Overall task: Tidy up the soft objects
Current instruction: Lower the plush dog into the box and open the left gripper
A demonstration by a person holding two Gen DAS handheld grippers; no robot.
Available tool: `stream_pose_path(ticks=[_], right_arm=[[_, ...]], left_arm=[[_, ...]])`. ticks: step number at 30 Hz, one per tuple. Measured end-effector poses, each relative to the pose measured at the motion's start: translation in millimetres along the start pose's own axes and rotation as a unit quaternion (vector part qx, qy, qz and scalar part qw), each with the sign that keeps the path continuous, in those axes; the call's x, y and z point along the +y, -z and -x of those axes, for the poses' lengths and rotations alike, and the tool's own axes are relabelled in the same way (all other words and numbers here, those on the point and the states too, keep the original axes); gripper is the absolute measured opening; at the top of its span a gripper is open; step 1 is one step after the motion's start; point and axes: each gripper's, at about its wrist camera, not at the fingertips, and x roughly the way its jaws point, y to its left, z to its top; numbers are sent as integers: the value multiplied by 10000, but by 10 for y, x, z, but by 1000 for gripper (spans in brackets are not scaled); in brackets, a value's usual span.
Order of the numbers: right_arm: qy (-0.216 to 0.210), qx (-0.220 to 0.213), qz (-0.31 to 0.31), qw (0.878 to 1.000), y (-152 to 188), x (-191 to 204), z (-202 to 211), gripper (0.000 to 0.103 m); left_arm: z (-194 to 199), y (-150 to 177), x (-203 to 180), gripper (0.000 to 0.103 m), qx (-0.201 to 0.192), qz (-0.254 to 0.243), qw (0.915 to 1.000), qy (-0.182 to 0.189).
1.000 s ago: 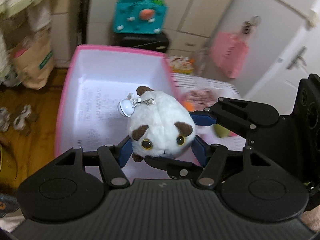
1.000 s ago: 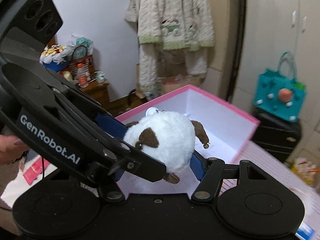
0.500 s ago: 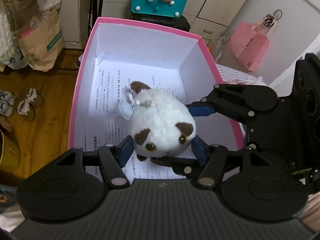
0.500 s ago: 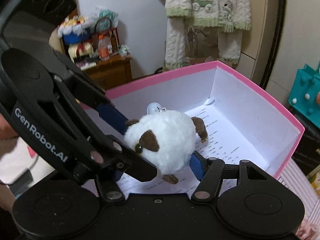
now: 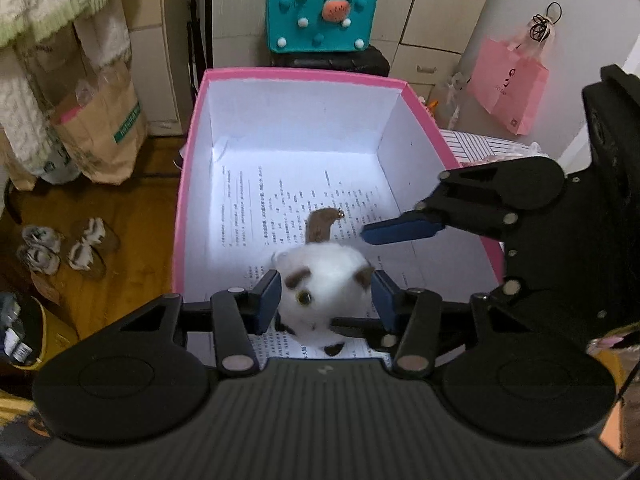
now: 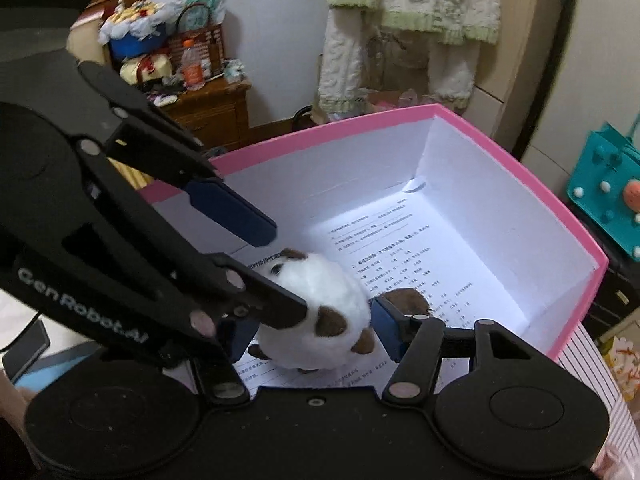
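A white plush animal (image 5: 322, 280) with brown patches sits low inside the pink box (image 5: 188, 184), on printed paper that lines the bottom. It also shows in the right wrist view (image 6: 324, 312). My left gripper (image 5: 326, 300) and my right gripper (image 6: 316, 332) both flank the plush, crossing at right angles. The pads stand wide beside the fur, with a gap visible on some sides. The right gripper's fingers (image 5: 400, 230) cross the left wrist view from the right. The pink box also shows in the right wrist view (image 6: 560, 208).
A teal felt bag (image 5: 320, 12) and a pink paper bag (image 5: 508, 84) stand behind the box. A brown paper bag (image 5: 100, 124) and slippers (image 5: 60, 244) lie on the wood floor at left. A striped cloth (image 6: 600, 364) lies under the box.
Both grippers lowered the plush from above the box rim down to the box bottom. The jaws of both grippers have widened around it. The plush turned, its brown tail now pointing away.
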Motion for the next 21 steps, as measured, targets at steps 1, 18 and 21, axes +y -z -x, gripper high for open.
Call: stream_pose_path(ticks=[1, 18, 21], right_arm=[[17, -35, -29, 10000, 13, 5, 44, 67], [380, -246, -1300, 9905, 299, 73, 1051, 68], [426, -272, -1360, 9894, 347, 123, 1232, 68]], left_arm=[[48, 5, -23, 54, -37, -61, 10000, -46], [950, 181, -539, 66, -484, -661, 9962, -305], [1118, 241, -652, 67, -579, -800, 9947, -300]])
